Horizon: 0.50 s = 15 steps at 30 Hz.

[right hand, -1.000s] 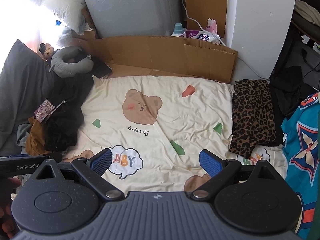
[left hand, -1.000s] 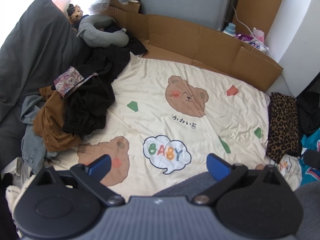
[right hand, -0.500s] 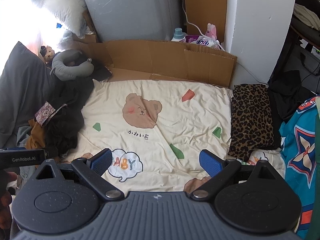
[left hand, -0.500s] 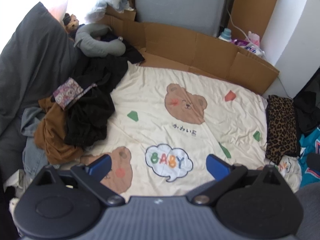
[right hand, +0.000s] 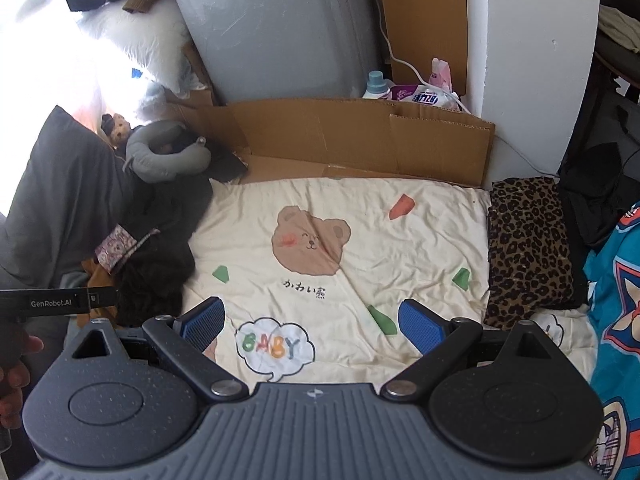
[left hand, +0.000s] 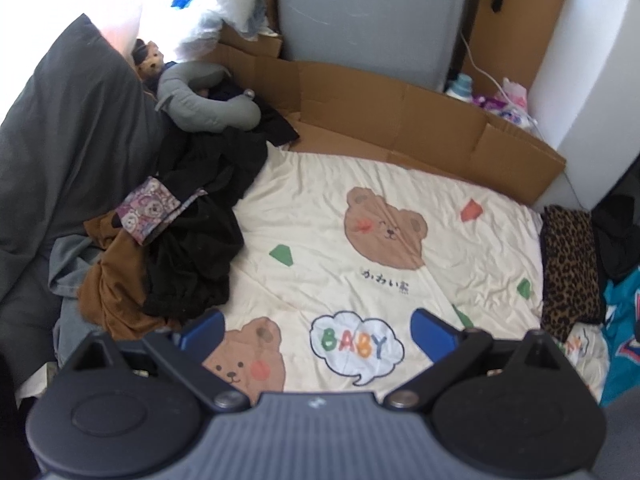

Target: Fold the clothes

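Observation:
A heap of unfolded clothes (left hand: 188, 248) in black, brown and grey lies along the left side of a cream bear-print blanket (left hand: 360, 184); the same heap (right hand: 152, 276) shows in the right wrist view. A folded leopard-print garment (left hand: 570, 264) rests at the blanket's right edge, also seen as the leopard-print garment (right hand: 528, 248). My left gripper (left hand: 318, 330) hangs open above the blanket's near part, holding nothing. My right gripper (right hand: 310, 322) is open too, empty, over the "BABY" print.
A cardboard wall (right hand: 360, 136) borders the far side of the blanket. A grey neck pillow (left hand: 204, 100) and a dark grey duvet (left hand: 60, 152) lie at the left. Teal patterned fabric (right hand: 616, 320) sits at the right. A hand (right hand: 12, 376) holds the left gripper's body (right hand: 56, 302).
Both grippers have pulled back and risen a little, so more of the room shows. Nothing on the blanket has moved, and both pairs of fingers stay spread.

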Motion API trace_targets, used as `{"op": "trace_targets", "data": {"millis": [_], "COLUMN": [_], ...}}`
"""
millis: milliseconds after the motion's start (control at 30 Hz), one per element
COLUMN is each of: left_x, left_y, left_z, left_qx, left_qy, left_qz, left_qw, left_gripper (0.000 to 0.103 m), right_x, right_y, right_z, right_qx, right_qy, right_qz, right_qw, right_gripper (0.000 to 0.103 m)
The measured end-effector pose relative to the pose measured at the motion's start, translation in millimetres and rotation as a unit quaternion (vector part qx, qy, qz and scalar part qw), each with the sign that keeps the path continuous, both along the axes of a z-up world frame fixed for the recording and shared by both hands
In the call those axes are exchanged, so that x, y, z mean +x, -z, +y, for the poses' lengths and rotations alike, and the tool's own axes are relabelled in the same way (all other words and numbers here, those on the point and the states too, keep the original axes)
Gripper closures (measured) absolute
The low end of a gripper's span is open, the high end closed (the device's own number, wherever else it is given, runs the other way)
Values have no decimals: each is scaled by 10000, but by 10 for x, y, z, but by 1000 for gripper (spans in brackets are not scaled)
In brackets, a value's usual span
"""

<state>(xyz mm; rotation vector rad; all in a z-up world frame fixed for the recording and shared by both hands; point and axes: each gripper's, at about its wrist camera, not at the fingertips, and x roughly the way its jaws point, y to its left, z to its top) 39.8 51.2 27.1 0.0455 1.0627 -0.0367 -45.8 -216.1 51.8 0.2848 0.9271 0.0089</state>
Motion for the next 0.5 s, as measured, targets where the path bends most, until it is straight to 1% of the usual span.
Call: {"op": "trace_targets", "data": {"millis": [133,300,400,500], "left_x": [77,178,233,288], "left_y": [-26,-32,-48,-39], "left_z": [105,261,374,492], "left_qx": [15,-12,-90,-189], "left_qy": [-22,-130,-174,-249], "left_qz": [-79,-101,-153,-113], "left_qw": [10000,9999,9997,9994], "left_gripper": [3,3,3,3], "right_x": [55,137,205,287], "right_y": [-2,-12,-19,-24], "right_z": [11,76,99,120], "right_qx": [56,65,113,110], "right_qy": [-22,-190,-249,-255], "right_qz": [-63,-115,-126,-116], "right_qw": [10000,9997,9995,9995], "right_gripper": [6,6,6,6]}}
